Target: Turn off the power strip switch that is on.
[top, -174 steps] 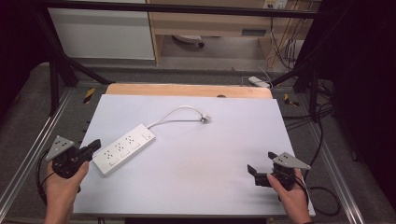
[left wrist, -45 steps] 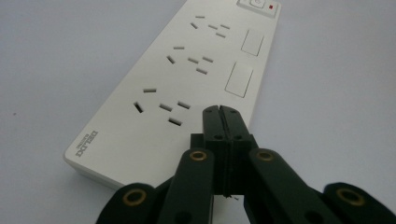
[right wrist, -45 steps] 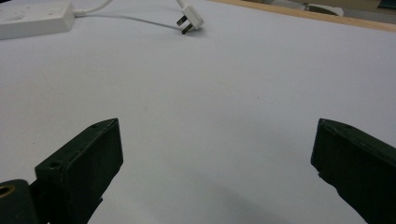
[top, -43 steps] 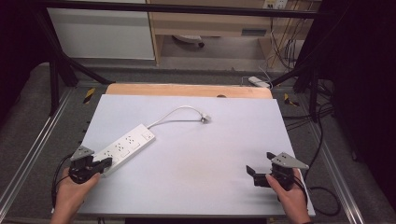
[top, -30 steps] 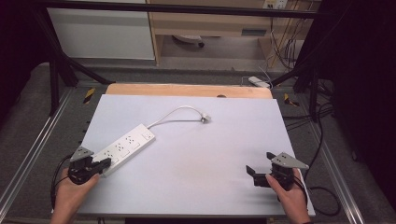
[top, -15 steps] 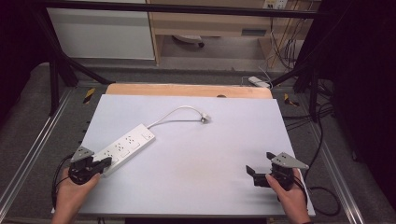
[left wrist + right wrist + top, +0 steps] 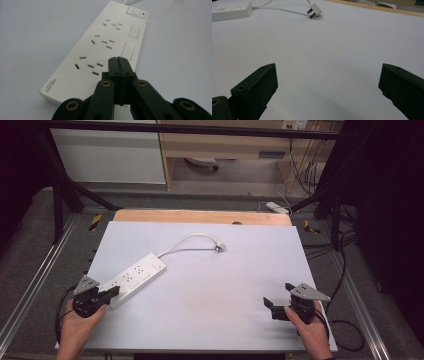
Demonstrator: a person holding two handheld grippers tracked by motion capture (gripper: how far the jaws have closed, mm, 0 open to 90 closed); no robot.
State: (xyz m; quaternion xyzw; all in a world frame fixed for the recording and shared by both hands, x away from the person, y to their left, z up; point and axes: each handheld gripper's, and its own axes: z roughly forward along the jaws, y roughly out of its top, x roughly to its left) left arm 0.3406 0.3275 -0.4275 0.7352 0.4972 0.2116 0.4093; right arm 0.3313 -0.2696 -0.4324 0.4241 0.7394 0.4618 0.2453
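Power strip lies in the left half of the high view, on the white table top, its long axis running diagonally from lower left to upper right. Its near end points straight at the left gripper, which sits at the lower left of that frame with its tips over the strip's lower end. In the left gripper view the strip stretches away up the frame from the jaws, switch and red lamp at the far end, sockets in a row along its length. The two black jaws there are pressed flat together with nothing between them, resting above the strip's near edge; whether they touch the casing I cannot tell.

From the strip's far end the white cord arcs rightward to the plug, which lies loose in the upper middle of the high view, prongs visible in the right gripper view at the upper left.

The right gripper rests at the lower right of the high view, jaws spread wide and empty, well apart from strip and plug. So the left hand is the nearer to the strip by far, and any push or nudge would likely run along the strip's own diagonal.
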